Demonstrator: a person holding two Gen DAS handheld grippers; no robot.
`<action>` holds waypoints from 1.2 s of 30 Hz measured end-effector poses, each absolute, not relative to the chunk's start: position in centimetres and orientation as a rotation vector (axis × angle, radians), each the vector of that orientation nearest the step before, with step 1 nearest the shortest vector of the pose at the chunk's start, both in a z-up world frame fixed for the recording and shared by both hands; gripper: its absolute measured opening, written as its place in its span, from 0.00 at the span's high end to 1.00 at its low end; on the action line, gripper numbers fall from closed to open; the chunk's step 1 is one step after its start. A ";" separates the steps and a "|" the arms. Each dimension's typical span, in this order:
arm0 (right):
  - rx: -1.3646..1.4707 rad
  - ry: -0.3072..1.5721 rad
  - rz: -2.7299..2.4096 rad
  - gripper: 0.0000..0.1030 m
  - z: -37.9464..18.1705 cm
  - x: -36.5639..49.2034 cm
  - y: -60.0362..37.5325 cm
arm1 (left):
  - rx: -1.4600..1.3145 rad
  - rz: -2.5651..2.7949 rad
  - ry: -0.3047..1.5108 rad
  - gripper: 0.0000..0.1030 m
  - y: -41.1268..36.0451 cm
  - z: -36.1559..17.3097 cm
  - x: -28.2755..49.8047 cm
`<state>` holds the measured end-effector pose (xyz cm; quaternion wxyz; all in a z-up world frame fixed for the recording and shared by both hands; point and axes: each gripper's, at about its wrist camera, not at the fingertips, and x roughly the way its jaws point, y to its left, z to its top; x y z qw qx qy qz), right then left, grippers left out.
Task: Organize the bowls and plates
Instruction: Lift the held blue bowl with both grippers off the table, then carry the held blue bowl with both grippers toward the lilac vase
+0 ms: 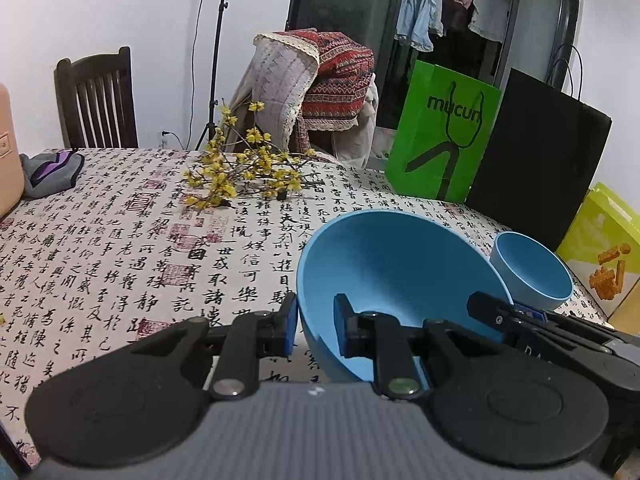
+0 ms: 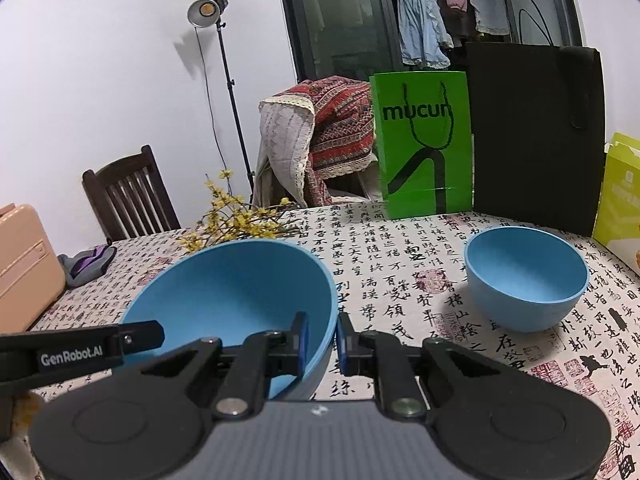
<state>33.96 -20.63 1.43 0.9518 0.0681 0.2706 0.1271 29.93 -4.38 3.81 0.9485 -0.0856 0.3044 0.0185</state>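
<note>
A large blue bowl (image 1: 384,264) hangs above the table, gripped on both sides of its rim. My left gripper (image 1: 316,328) is shut on its left rim, one pad inside and one outside. My right gripper (image 2: 323,340) is shut on the right rim of the large blue bowl (image 2: 240,288). A smaller blue bowl (image 2: 524,276) stands upright on the table to the right, apart from both grippers; in the left wrist view the smaller bowl (image 1: 532,268) peeks out behind the large one.
The table (image 1: 120,264) has a calligraphy-print cloth. Yellow flower branches (image 1: 244,172) lie at the back, a grey-purple cloth (image 1: 52,172) at back left. A green bag (image 2: 422,144), a black bag (image 2: 536,136) and a yellow-green box (image 2: 620,192) stand at the back right.
</note>
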 end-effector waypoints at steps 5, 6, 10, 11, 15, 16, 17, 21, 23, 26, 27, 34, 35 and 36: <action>0.137 0.545 0.266 0.86 1.7 33.3 -19.9 | -0.186 0.045 0.611 0.81 -3.5 4.0 29.0; 0.136 0.544 0.269 0.86 1.7 33.1 -19.8 | -0.188 0.046 0.611 0.81 -3.4 4.0 28.8; 0.139 0.549 0.278 0.86 1.8 32.7 -19.1 | -0.195 0.057 0.609 0.81 -2.8 4.1 28.1; 0.141 0.549 0.280 0.86 1.8 32.5 -19.0 | -0.196 0.059 0.605 0.81 -2.6 4.2 27.8; 0.140 0.543 0.289 0.86 2.2 31.8 -18.4 | -0.201 0.067 0.597 0.81 -2.0 4.5 26.8; 0.137 0.541 0.293 0.86 2.2 31.5 -18.1 | -0.202 0.071 0.594 0.81 -1.8 4.5 26.5; 0.135 0.540 0.296 0.86 2.3 31.4 -17.9 | -0.203 0.073 0.593 0.81 -1.6 4.6 26.3; 0.133 0.540 0.309 0.86 2.4 30.5 -17.1 | -0.207 0.084 0.585 0.81 -0.9 4.8 25.3; 0.131 0.538 0.315 0.86 2.5 30.2 -16.7 | -0.209 0.091 0.582 0.81 -0.5 4.9 24.8; 0.128 0.536 0.323 0.86 2.6 29.6 -16.1 | -0.211 0.100 0.579 0.81 -0.1 4.9 24.2; 0.126 0.534 0.326 0.86 2.6 29.4 -16.0 | -0.212 0.103 0.578 0.81 0.1 4.9 24.0; 0.122 0.529 0.343 0.86 2.9 28.4 -15.0 | -0.216 0.119 0.565 0.81 1.0 5.1 22.6; 0.122 0.528 0.345 0.86 3.0 28.3 -14.8 | -0.217 0.122 0.565 0.81 1.1 5.1 22.4; 0.123 0.527 0.348 0.86 3.0 28.3 -14.8 | -0.218 0.124 0.565 0.81 1.3 5.1 22.3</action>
